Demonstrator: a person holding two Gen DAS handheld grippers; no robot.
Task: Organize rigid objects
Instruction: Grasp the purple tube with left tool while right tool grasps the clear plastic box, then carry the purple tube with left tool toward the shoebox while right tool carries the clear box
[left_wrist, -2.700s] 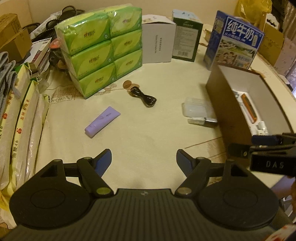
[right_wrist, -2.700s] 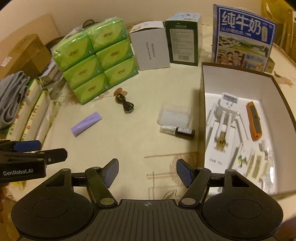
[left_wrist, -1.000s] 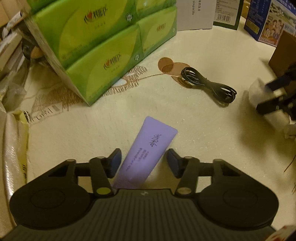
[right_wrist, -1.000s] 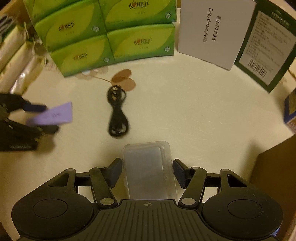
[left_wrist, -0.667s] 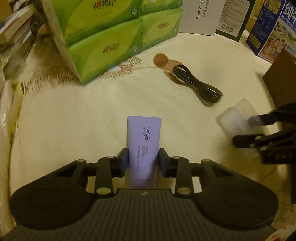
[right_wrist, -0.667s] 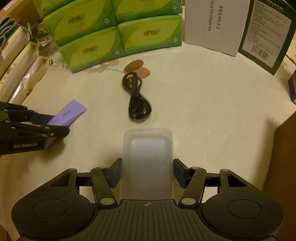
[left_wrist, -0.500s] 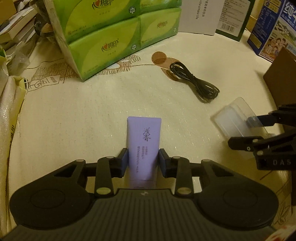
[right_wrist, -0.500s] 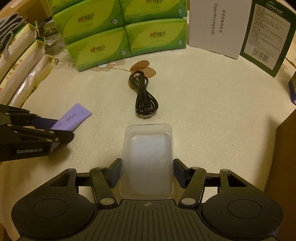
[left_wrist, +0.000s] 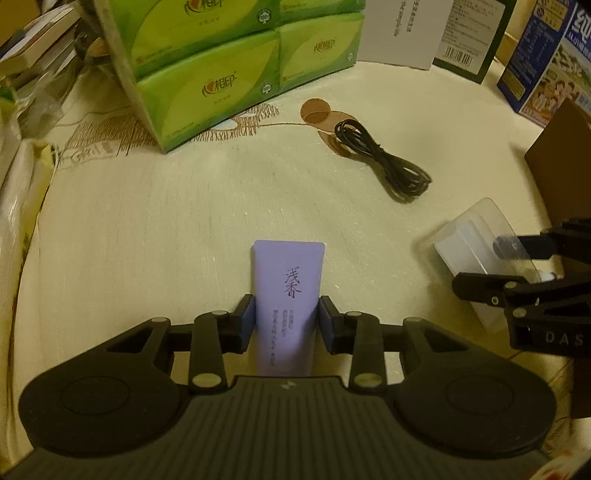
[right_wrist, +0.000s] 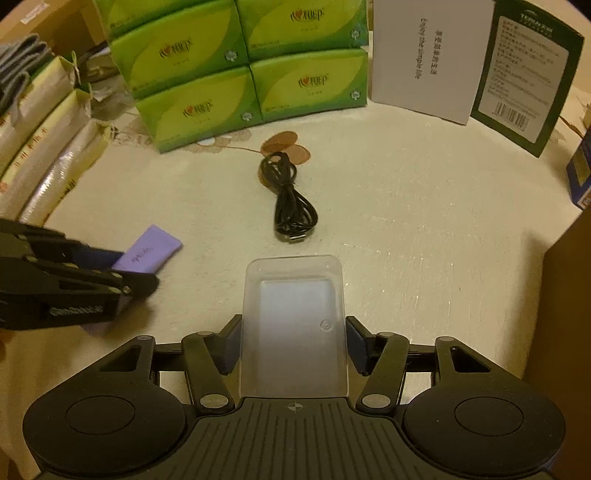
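A lilac tube (left_wrist: 288, 273) with dark lettering sticks out forward between the pads of my left gripper (left_wrist: 286, 314), which is shut on its lower half. From the right wrist view the same tube (right_wrist: 151, 251) hangs clear of the cloth in the left gripper (right_wrist: 122, 269). My right gripper (right_wrist: 293, 343) has a clear plastic case (right_wrist: 293, 314) between its pads. Its jaws are closing and press on the case's long sides. The left wrist view shows that case (left_wrist: 469, 236) held off the table by the right gripper (left_wrist: 517, 266).
A coiled black cable (right_wrist: 290, 206) lies mid-table on the cream cloth. Green tissue packs (left_wrist: 207, 74), a white box (right_wrist: 424, 55) and a dark green box (right_wrist: 524, 74) stand behind it. A brown box wall (left_wrist: 561, 162) rises at the right, rice bags (right_wrist: 44, 147) at the left.
The left jaws closed onto the tube, which turned straight between them. Both grippers drew back from the tissue packs with their objects, and the cable now lies farther ahead.
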